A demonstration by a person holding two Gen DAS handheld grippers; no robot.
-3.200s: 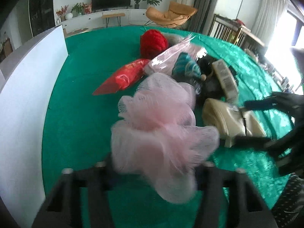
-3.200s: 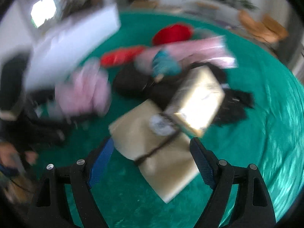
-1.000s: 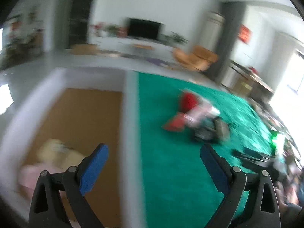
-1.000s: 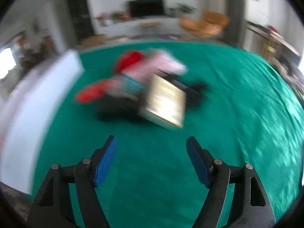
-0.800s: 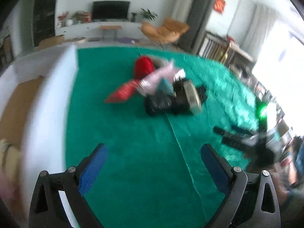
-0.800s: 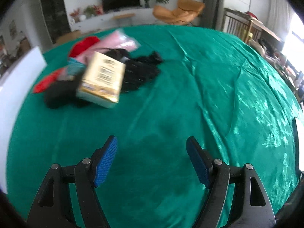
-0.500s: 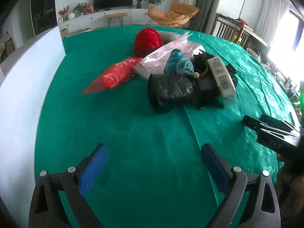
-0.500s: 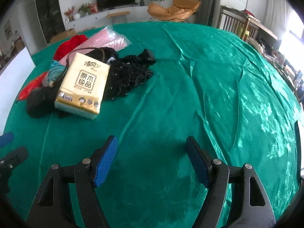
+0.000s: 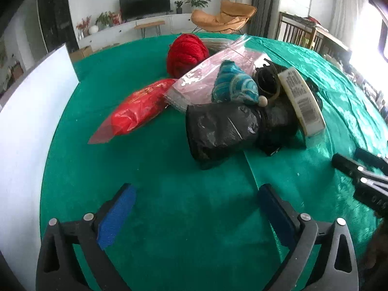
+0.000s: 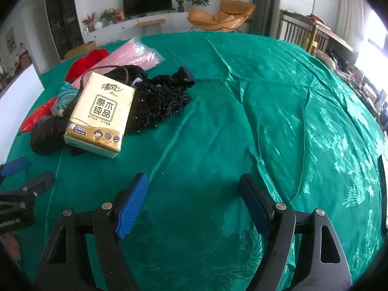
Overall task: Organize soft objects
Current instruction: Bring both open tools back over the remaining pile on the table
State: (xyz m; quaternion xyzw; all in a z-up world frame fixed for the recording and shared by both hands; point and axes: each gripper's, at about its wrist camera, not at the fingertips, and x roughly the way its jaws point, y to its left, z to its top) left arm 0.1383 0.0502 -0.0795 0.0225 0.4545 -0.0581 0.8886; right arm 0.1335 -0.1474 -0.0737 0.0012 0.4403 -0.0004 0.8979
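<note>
A pile of soft things lies on the green tablecloth (image 9: 169, 194): a red yarn ball (image 9: 186, 53), a pink bag (image 9: 206, 77), a teal pouch (image 9: 232, 86), a red packet (image 9: 138, 108), a black plastic bag (image 9: 220, 128) and a gold tissue pack (image 10: 99, 114) leaning on black beaded cloth (image 10: 160, 97). My left gripper (image 9: 196, 194) hovers short of the black bag, jaws opening, nothing between them. My right gripper (image 10: 194, 186) hangs over bare cloth to the right of the pile, jaws opening and empty.
The white wall of a box (image 9: 26, 121) stands along the table's left side. In the left wrist view the right gripper (image 9: 359, 172) reaches in from the right edge. Wrinkled green cloth (image 10: 291, 121) spreads to the right of the pile.
The left gripper swung from above the box back over the table and came down toward the pile. The right gripper drifted right, so the pile now sits at its upper left.
</note>
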